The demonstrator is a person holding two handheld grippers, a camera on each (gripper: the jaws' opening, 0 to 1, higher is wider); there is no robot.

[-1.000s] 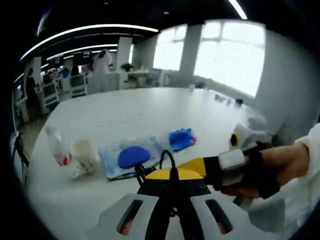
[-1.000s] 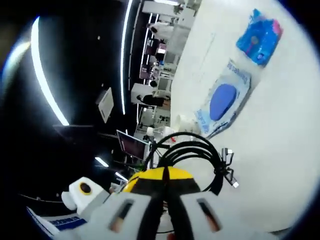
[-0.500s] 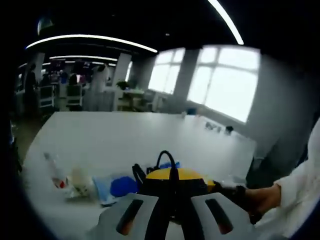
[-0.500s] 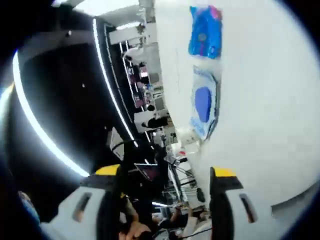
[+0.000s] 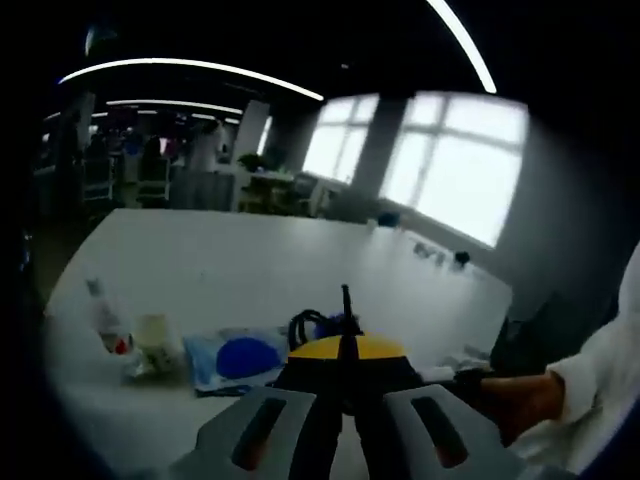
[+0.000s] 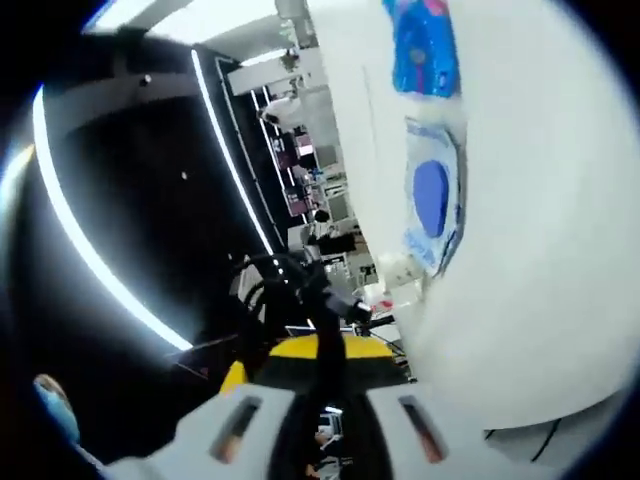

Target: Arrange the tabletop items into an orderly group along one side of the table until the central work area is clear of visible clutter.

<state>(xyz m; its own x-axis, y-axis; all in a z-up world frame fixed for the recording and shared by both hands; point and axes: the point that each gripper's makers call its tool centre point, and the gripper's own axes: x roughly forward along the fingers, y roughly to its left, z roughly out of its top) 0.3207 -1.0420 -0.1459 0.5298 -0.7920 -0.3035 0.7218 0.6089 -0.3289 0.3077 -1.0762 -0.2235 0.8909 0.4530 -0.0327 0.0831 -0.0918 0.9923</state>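
Note:
In the left gripper view my left gripper (image 5: 345, 378) is shut on a black cable (image 5: 312, 324), whose loop and one stiff end stick up above the jaws. On the white table (image 5: 260, 260) behind it lie a flat packet with a blue oval (image 5: 240, 357), a white cup (image 5: 155, 335) and a small bottle with a red cap (image 5: 103, 317). In the right gripper view my right gripper (image 6: 325, 385) is shut on the black cable (image 6: 300, 290) with its plug (image 6: 355, 306). The blue-oval packet (image 6: 435, 198) and a blue wrapped pack (image 6: 425, 45) lie on the table (image 6: 540, 250) to the right.
A person's hand (image 5: 510, 395) and white sleeve (image 5: 600, 390) are at the right of the left gripper view. A white cup (image 6: 400, 268) sits near the table edge in the right gripper view. Desks and windows stand far behind the table.
My right gripper stood open half a second ago and is now shut on the cable again. The left gripper has stayed shut on the cable. Both cameras have shifted.

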